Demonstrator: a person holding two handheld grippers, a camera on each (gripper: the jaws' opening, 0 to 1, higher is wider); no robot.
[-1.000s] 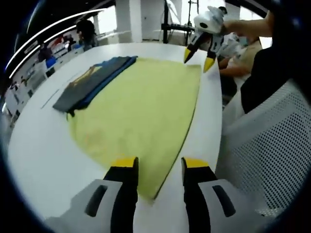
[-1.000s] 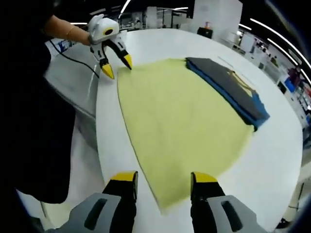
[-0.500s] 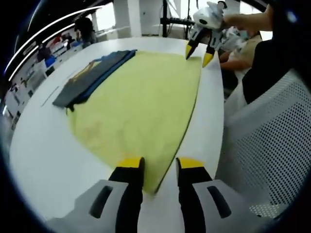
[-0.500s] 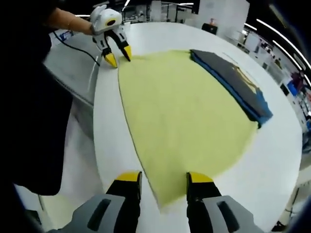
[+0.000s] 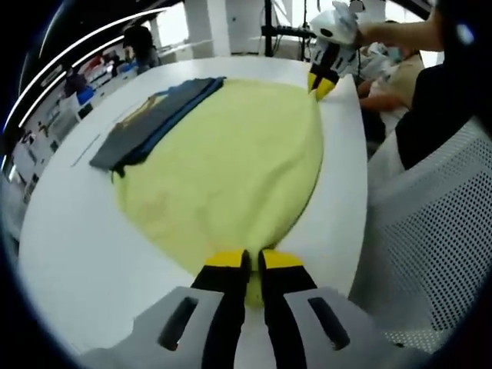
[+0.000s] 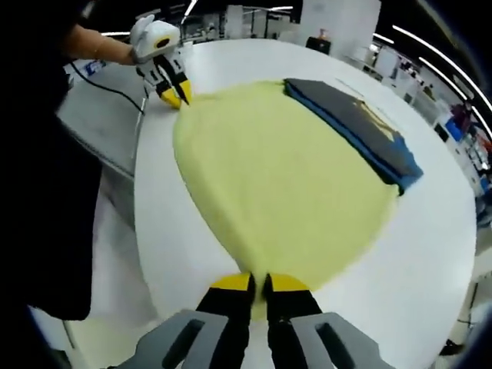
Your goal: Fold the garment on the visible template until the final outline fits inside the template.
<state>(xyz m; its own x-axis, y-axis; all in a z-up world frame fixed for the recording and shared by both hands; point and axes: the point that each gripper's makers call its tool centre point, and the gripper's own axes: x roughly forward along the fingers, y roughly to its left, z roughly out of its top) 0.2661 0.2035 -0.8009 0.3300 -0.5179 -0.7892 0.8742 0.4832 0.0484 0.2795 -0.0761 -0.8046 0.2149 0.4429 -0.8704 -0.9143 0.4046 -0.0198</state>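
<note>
With both grippers clenched on the two near corners of the yellow garment (image 5: 231,169), which lies spread flat on the white desk (image 5: 69,231) beside a stack of folded dark clothes (image 5: 150,119), the fold should be judged as just being started. The left gripper (image 5: 251,261) and the right gripper (image 6: 260,284) should be raised together and evenly, so that the near edge is carried across without twisting, and the cloth should be kept clear of the stack.
</note>
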